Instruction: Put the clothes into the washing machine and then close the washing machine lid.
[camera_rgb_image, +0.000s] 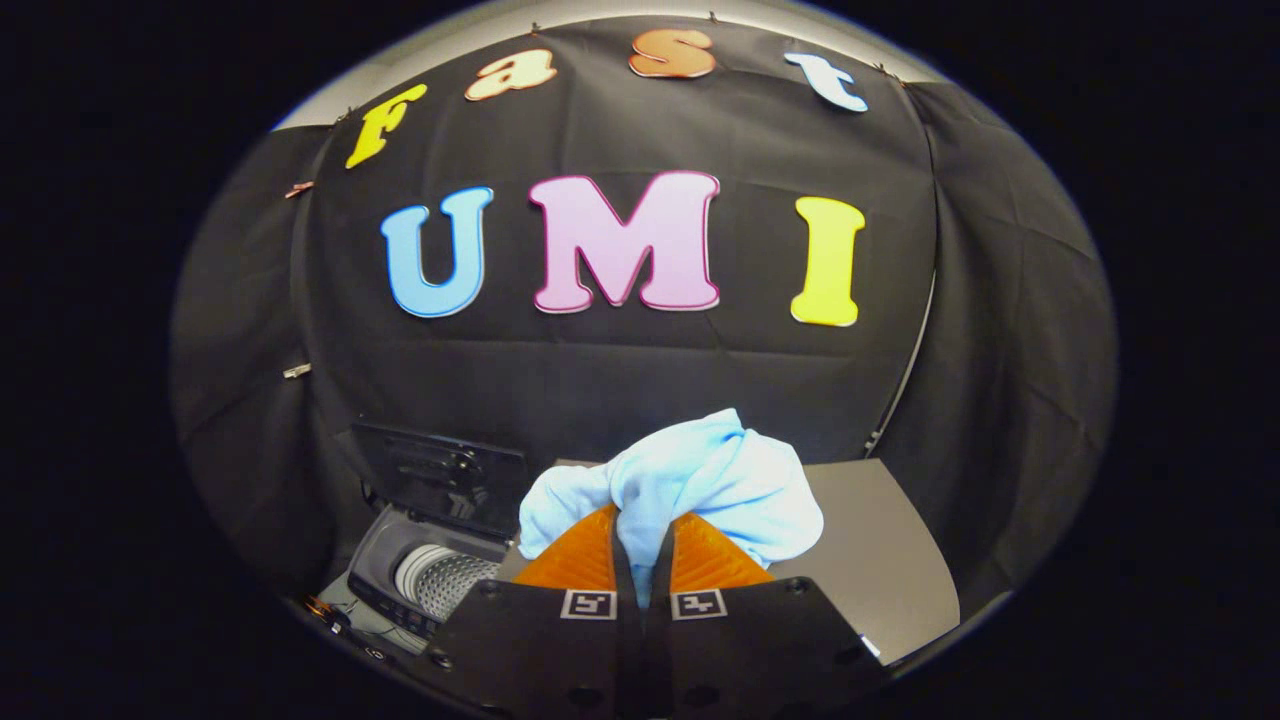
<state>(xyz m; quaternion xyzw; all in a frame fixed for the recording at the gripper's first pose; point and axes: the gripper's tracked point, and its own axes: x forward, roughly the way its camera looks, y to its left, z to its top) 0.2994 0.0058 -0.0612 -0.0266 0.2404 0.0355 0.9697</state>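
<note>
1 garment, a light blue cloth (700, 480), is pinched in the claw (640, 545); both fingers press on it, with a thin fold of the fabric between them and the rest bunched up just ahead of the tips. The cloth is lifted clear of the grey bench (880, 560), which lies beyond and to the 3 o'clock side of the fingers.

The washing machine (430, 580) stands at about 8 o'clock from the claw, lower than it. Its lid (440, 475) is raised and leans back toward the black wall, and the ribbed drum (440, 580) is open to see. I cannot tell if anything lies in the drum already.

As I judge it, the picking up is done, but 2 steps are left: to drop the cloth into the drum, and to close the lid.

The claw looks nearly level toward the wall, held above the bench, and not yet over the machine's opening.
</note>
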